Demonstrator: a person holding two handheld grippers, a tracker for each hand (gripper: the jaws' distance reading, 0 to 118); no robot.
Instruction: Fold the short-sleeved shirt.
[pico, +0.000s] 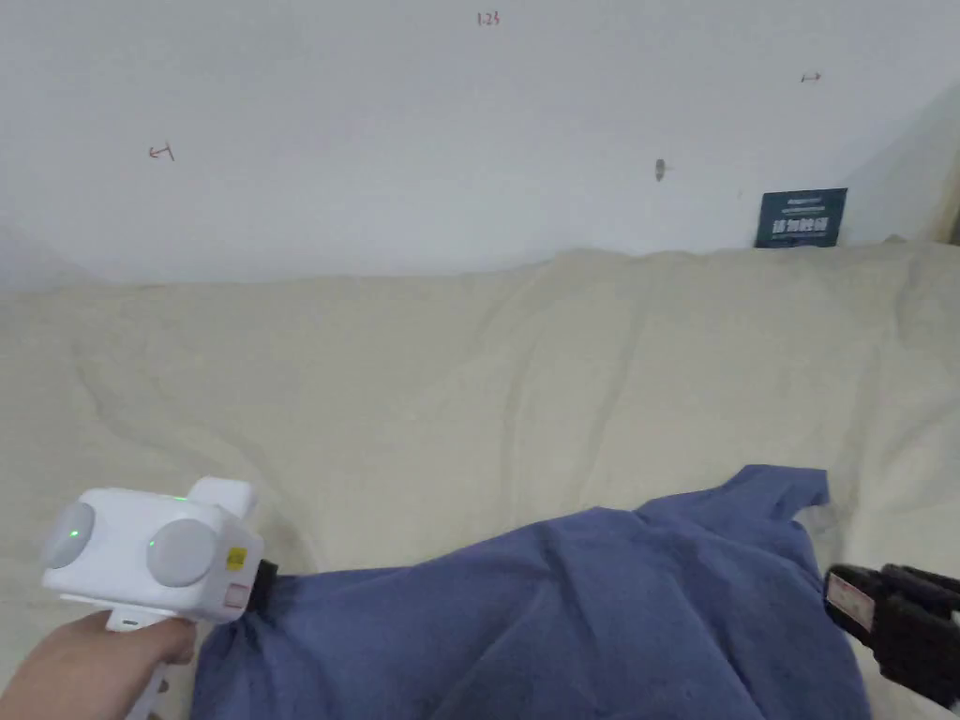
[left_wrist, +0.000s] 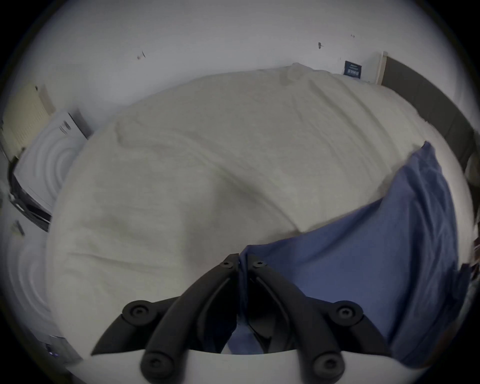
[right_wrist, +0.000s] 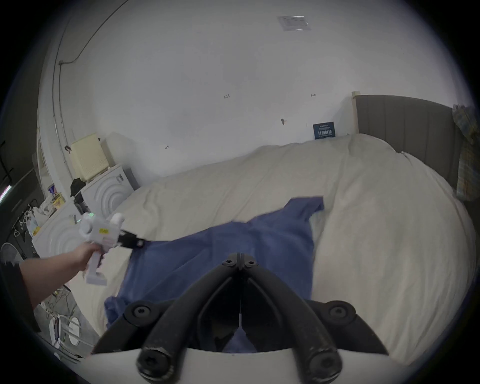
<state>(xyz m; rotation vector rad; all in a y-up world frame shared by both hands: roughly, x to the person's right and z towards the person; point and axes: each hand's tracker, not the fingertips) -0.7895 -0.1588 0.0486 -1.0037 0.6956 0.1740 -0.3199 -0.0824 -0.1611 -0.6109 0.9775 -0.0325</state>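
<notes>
We have the blue shirt spread along the bed's near edge, its long axis running between our grippers; left gripper and right gripper each clamp an end, equally near.

Cream bedcover below a white wall; grey headboard; perhaps white appliances.
</notes>
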